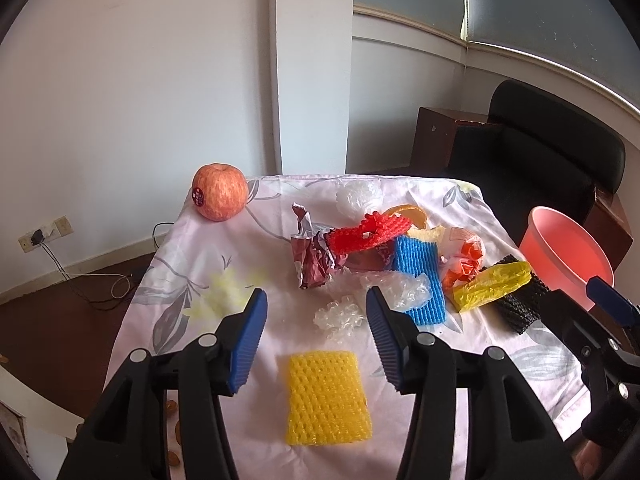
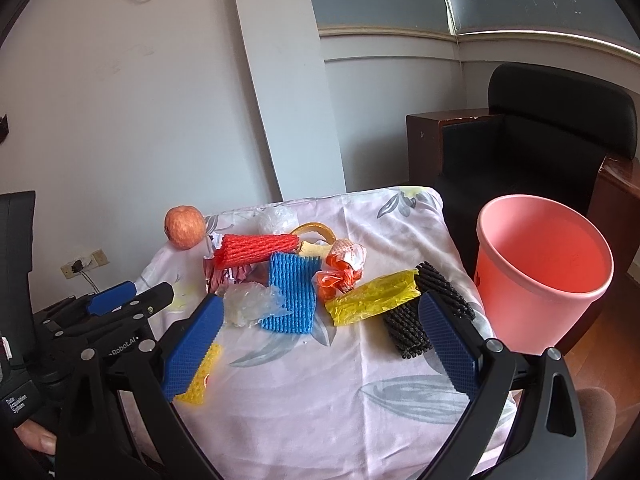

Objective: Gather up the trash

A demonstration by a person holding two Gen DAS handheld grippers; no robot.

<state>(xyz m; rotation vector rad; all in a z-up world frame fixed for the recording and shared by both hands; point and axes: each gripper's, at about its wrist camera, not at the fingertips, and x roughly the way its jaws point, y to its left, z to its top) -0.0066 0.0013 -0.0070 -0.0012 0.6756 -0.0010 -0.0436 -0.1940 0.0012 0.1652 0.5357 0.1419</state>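
Observation:
Trash lies in a heap on the cloth-covered table (image 1: pixel 248 240): a yellow foam net (image 1: pixel 327 398) nearest me, a blue foam net (image 1: pixel 420 280), a red foam net (image 1: pixel 370 232), a black foam net (image 1: pixel 520 304), a yellow plastic bag (image 1: pixel 494 286), clear plastic (image 1: pixel 340 316) and a crumpled wrapper (image 1: pixel 316 256). My left gripper (image 1: pixel 316 316) is open and empty, just above the yellow net. My right gripper (image 2: pixel 320 328) is open and empty over the table's near part, with the black net (image 2: pixel 424 316) by its right finger. A pink bin (image 2: pixel 540 272) stands right of the table.
A red apple (image 1: pixel 219 191) sits at the table's far left corner. Orange wrappers (image 2: pixel 344 268) and an orange peel (image 2: pixel 316 229) lie behind the blue net (image 2: pixel 294 292). A black armchair (image 2: pixel 540 140) stands behind the bin. A wall socket with cable (image 1: pixel 38 238) is at the left.

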